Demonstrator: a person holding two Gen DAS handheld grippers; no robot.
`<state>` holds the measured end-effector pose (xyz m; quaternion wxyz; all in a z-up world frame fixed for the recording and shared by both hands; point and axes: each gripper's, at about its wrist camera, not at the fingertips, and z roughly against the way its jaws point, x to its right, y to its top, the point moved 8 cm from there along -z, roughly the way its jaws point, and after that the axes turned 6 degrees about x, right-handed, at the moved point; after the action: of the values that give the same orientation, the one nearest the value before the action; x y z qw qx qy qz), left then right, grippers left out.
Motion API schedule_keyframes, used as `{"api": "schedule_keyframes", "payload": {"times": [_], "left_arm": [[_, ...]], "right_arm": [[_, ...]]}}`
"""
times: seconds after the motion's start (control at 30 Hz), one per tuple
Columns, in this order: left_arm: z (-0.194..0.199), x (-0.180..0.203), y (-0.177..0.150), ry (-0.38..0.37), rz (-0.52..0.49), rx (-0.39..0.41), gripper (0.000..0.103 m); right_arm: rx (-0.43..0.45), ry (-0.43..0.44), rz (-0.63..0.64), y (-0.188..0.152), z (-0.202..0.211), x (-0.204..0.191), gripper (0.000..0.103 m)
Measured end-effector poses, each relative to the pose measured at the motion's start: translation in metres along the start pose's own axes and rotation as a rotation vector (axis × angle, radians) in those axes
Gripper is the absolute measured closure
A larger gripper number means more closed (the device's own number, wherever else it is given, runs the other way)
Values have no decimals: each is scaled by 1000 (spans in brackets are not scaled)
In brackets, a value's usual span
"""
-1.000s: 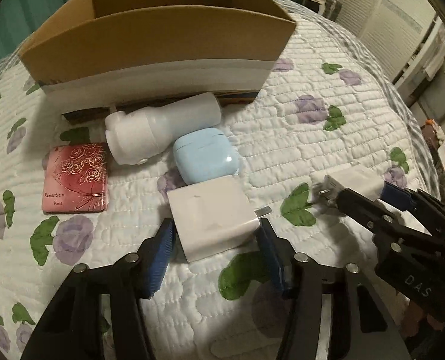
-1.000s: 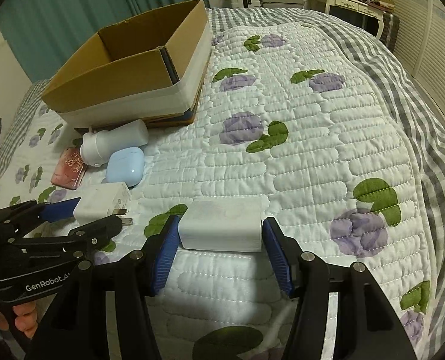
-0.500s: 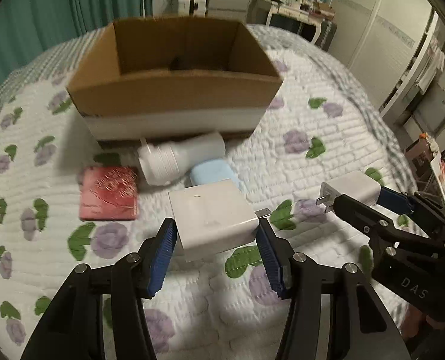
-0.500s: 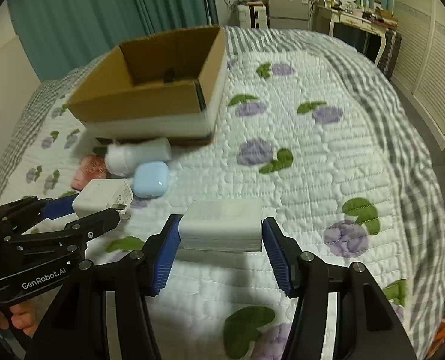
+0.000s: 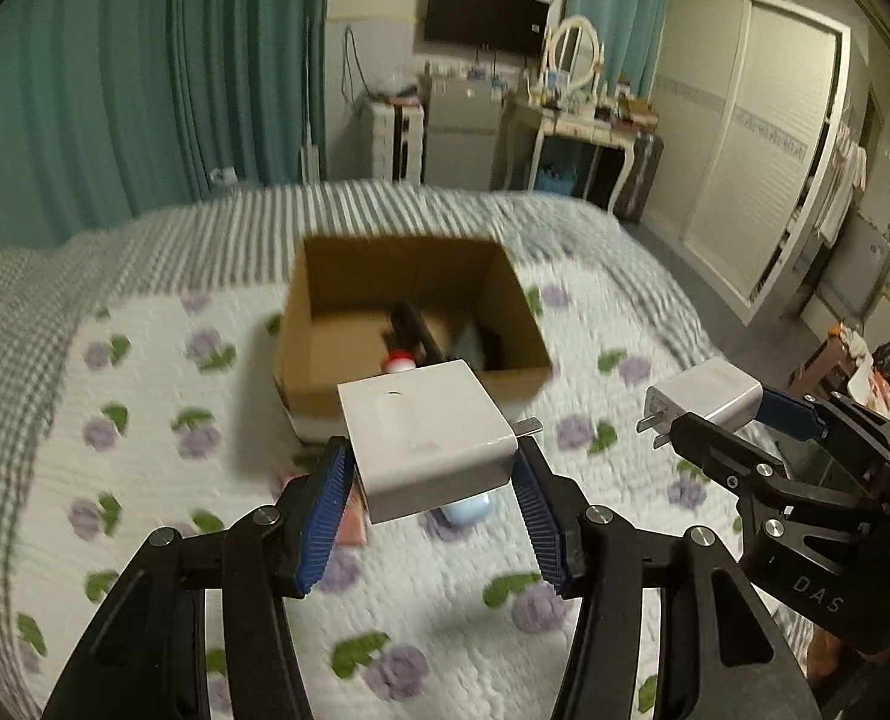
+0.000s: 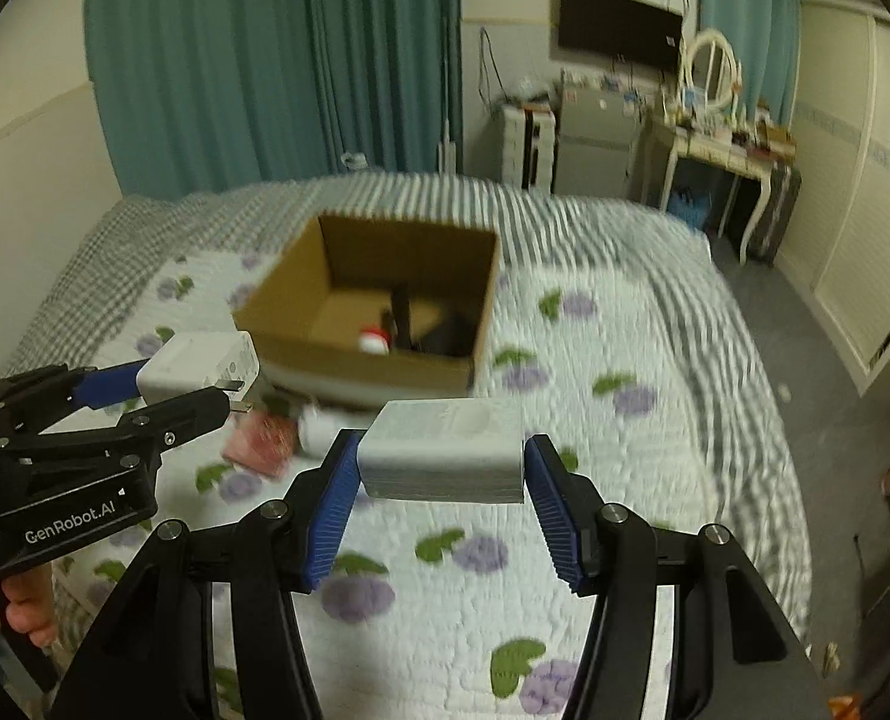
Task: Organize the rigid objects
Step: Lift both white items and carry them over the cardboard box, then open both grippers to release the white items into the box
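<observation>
Left gripper (image 5: 430, 474) clamps a square white charger (image 5: 427, 432) between its blue pads; right gripper (image 6: 442, 477) clamps a flatter white charger (image 6: 445, 456). Both are raised above the floral quilt (image 6: 625, 480), short of the open cardboard box (image 5: 409, 300).

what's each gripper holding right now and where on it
The left gripper clamps a white plug charger across its two side faces, prongs pointing right. The right gripper clamps a second white charger by its two short ends.
</observation>
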<state>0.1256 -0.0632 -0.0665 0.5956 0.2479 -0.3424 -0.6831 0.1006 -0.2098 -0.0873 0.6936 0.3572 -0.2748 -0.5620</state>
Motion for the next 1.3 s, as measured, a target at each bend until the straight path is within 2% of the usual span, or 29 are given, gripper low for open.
{"api": "schedule_keyframes", "payload": {"times": [0.13,0.27,0.4,0.53,0.73,0.83,1.17,1.3], "left_arm": [[3,-14,31,15,-14,45,48],[-10,-26,54,38,-46,70,48],[-41,-36,64,32,-50,49,48],[-86,-42,65,31,-68,9,48],[-146,-49,54,46,-104,-60,48],[-165,-54,44,48,-109,-90,48],[-206,-55,35,53,-134,-136,48],[-208,-55,39,48,-125,-109,48]], "right_arm": [[41,15,27,34,-1,-12,48],[56,38,36,64,-21,-19,48],[45,61,29,85,-55,-19,48],[6,73,19,96,-106,-16,48],[-93,89,-9,88,-192,-8,48],[-127,73,7,80,-219,-8,48],[-157,62,-1,70,-264,-2,48],[-179,41,-13,67,-272,1,47]]}}
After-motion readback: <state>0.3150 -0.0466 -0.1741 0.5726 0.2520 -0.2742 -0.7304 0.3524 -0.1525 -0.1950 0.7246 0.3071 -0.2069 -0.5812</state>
